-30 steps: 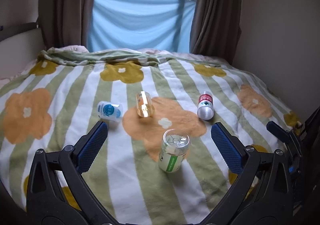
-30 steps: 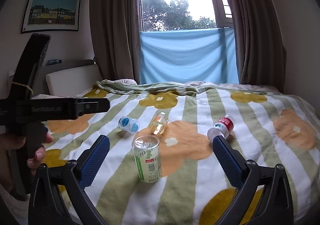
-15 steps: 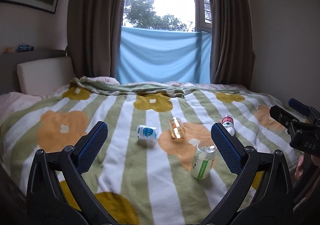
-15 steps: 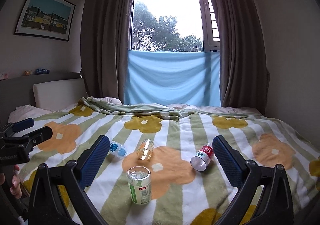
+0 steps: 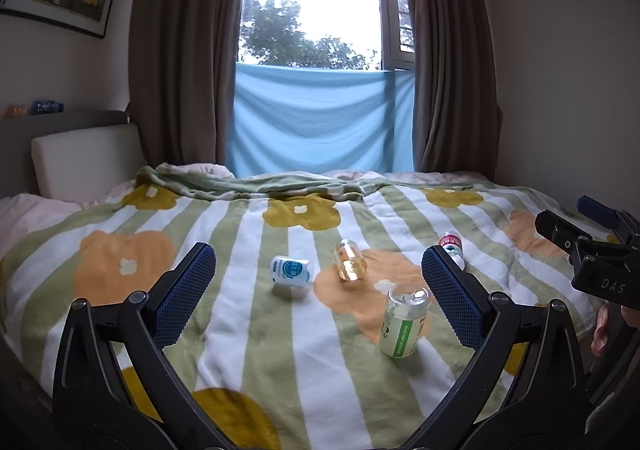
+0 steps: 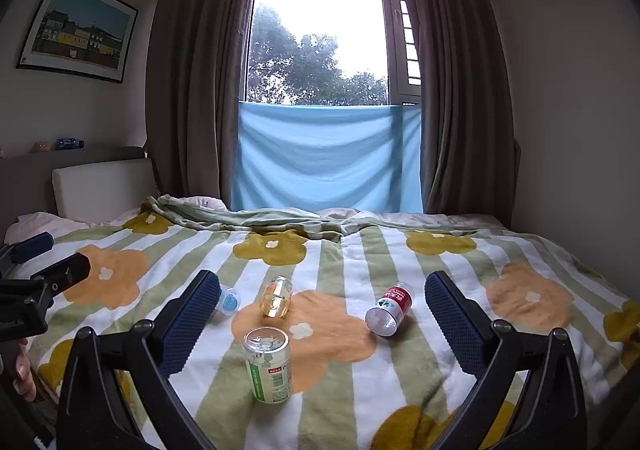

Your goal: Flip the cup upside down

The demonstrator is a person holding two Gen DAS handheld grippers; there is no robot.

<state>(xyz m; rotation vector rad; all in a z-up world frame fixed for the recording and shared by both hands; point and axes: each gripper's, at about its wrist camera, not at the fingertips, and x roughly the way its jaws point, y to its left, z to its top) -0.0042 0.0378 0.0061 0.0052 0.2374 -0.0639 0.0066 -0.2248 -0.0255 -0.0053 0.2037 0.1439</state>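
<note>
The clear plastic cup with the green label point(image 6: 267, 368) is stood upright on the flower-patterned bed blanket point(image 6: 460, 250), just in front of the amber jar point(image 6: 275, 296). Both claws, left claw point(image 5: 318, 292) and right claw point(image 6: 322, 324), are held wide open, nothing gripped. Compared with a second ago, they've been pulled back and raised. A reach-in is probably needed next.

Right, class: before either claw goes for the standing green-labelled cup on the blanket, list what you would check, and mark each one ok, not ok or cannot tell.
1. Green-labelled cup stands on its end, apart from the others: ok.
2. Which end is up: cannot tell; the top looks clear.
3. Right claw open and empty: ok.
4. Left claw open and empty: ok.
5. Path from the right claw to the cup is free: ok; amber cup and red-labelled cup lie farther back.
6. Blanket gives firm footing for setting it down: cannot tell.
</note>
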